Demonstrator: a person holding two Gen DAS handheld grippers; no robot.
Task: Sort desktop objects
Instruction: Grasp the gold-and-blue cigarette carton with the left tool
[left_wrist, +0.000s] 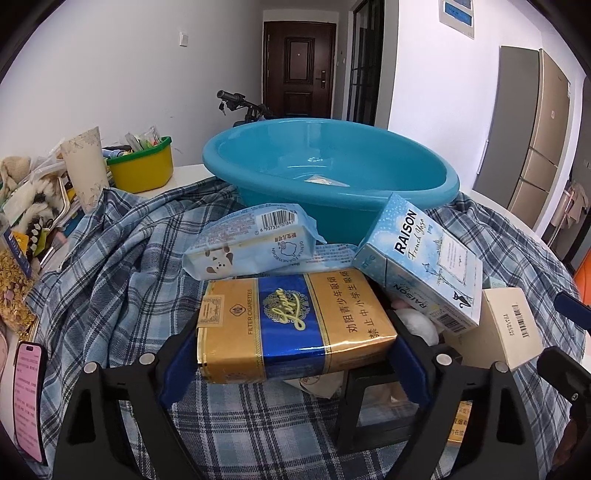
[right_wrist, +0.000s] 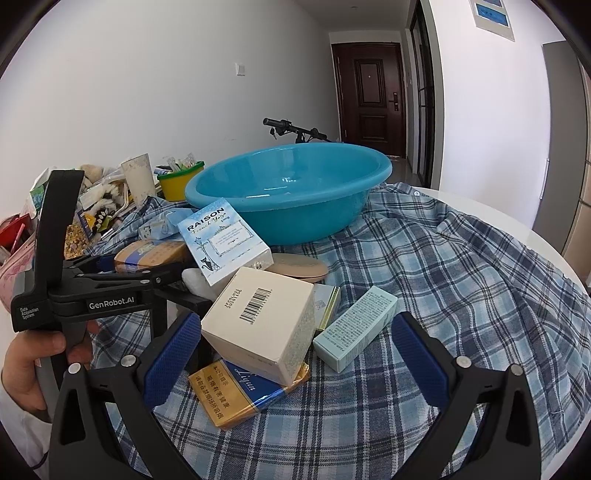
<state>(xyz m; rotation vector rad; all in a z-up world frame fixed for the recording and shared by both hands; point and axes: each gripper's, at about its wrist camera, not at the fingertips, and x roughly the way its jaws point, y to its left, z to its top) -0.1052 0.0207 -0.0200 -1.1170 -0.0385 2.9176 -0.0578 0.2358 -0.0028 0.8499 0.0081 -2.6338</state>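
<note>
Left wrist view shows the left gripper (left_wrist: 295, 354) straddling a gold-and-blue cigarette pack (left_wrist: 295, 325) that lies flat on the plaid cloth (left_wrist: 122, 258), in front of the blue basin (left_wrist: 332, 162). Its blue pads (left_wrist: 177, 369) stand at either short end of the pack, very near or just touching; I cannot tell whether they press yet, so I would not call the pack held. A packet of wipes (left_wrist: 251, 243) leans on the pack's far edge and a pale blue Raison box (left_wrist: 417, 266) sits tilted at its right, so lifting may disturb both. By the look of it the pack is light, soft-sided and wrapped in glossy film, which makes it slippery and easy to dent; taking it across the short ends with gentle pressure seems soundest. Right wrist view shows the right gripper (right_wrist: 295, 354) spread wide with nothing gripped, its fingers either side of a cream carton (right_wrist: 258, 321) that rests on a second gold-and-blue pack (right_wrist: 243, 395), with a mint green box (right_wrist: 354, 328) just beside it. The carton looks stiff and light, best held across its flat side walls
</note>
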